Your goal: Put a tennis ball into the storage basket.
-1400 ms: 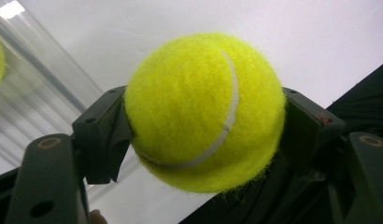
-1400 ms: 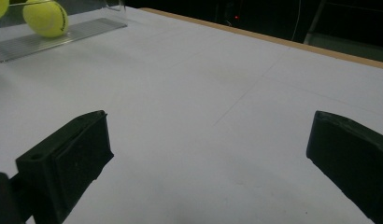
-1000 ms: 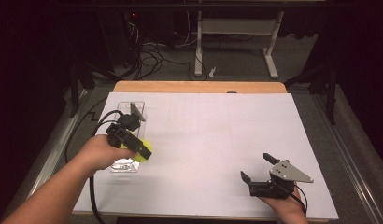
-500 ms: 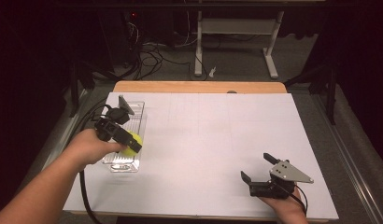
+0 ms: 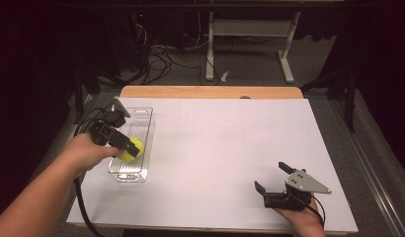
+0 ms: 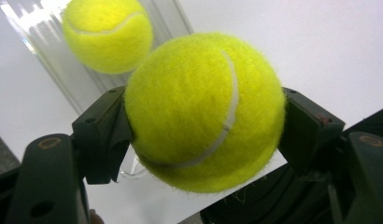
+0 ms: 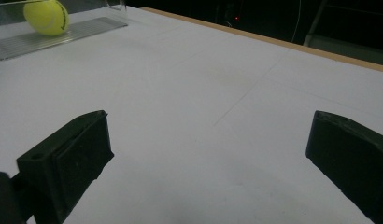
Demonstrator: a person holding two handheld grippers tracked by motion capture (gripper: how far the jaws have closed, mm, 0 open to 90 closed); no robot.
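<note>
Yellow felt bulges between the two black jaws of the left gripper [image 6: 203, 126], which is clamped on a tennis ball [image 6: 203, 109] at its widest part, the white seam curving down the side that faces the camera. In the high view that gripper [image 5: 127, 146] hangs over the middle of a clear plastic tray [image 5: 141, 116] at the left of the counter [image 5: 230, 148], with the ball [image 5: 131, 147] directly above the tray's ribbed floor; whether it touches that floor or sits a little above it I cannot tell, though the yellow mirror image on the plastic in the left gripper view suggests a small gap. The tray's long axis runs away from the person, toward the far edge of the counter, so there is free length both ahead of and behind the ball, while the side walls stand close on either side. Any lowering or lifting, I judge, has to go straight along the vertical to keep clear of those walls. The right gripper [image 5: 274, 178] rests well apart at the near right of the counter, jaws spread wide with nothing between them, so the left hand is by far the nearer one to the tray.
</note>
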